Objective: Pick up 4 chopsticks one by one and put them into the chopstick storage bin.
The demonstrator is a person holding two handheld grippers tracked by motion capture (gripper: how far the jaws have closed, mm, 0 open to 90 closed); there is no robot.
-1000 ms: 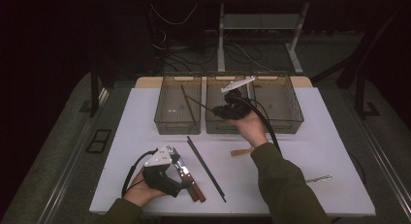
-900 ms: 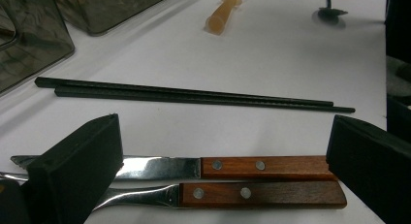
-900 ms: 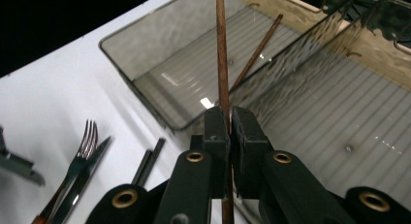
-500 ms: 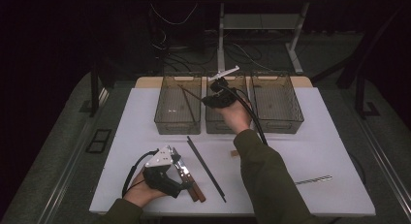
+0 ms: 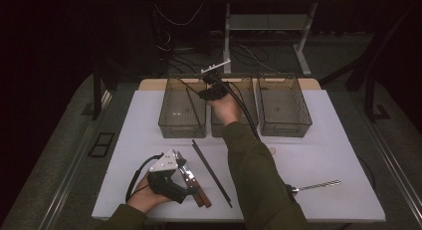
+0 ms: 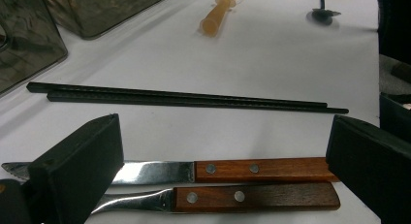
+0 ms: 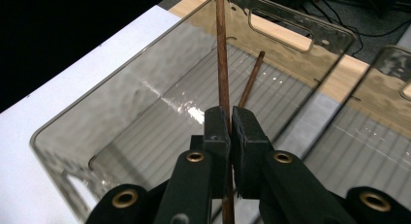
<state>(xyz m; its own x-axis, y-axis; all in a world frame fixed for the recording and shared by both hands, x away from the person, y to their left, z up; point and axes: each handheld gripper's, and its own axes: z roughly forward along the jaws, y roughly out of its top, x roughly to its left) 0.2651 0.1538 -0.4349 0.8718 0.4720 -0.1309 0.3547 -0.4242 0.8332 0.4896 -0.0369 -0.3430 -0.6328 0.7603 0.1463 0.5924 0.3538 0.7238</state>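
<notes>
Right gripper: lower centre of the right gripper view, jaws pinching a thin brown wooden chopstick. Chopstick running up the frame from between the jaws to the top edge, over the left-hand clear plastic bin. Second brown chopstick lying aslant inside that bin, right of the held one, upper centre of frame. In the high view, same gripper at upper centre, above the wall between the left-hand bin and the middle clear bin; held chopstick slanting over the left-hand bin.

Third clear bin: right of the middle one, upper right of centre in the high view; all three in a row at the far side of the white bench.

Left gripper: lower left of the high view, resting on the bench. Jaws spread wide in the left gripper view, one at each lower corner, gripping nothing.

Two steel table knives with riveted brown wooden handles: side by side on the bench between the spread jaws, bottom of the left gripper view.

Pair of long black chopsticks: lying together across the middle of that view, beyond the knives.

Small amber-coloured stick: top centre of that view.

Metal skewer-like rod: lower right of the high view, near the bench's front edge.
</notes>
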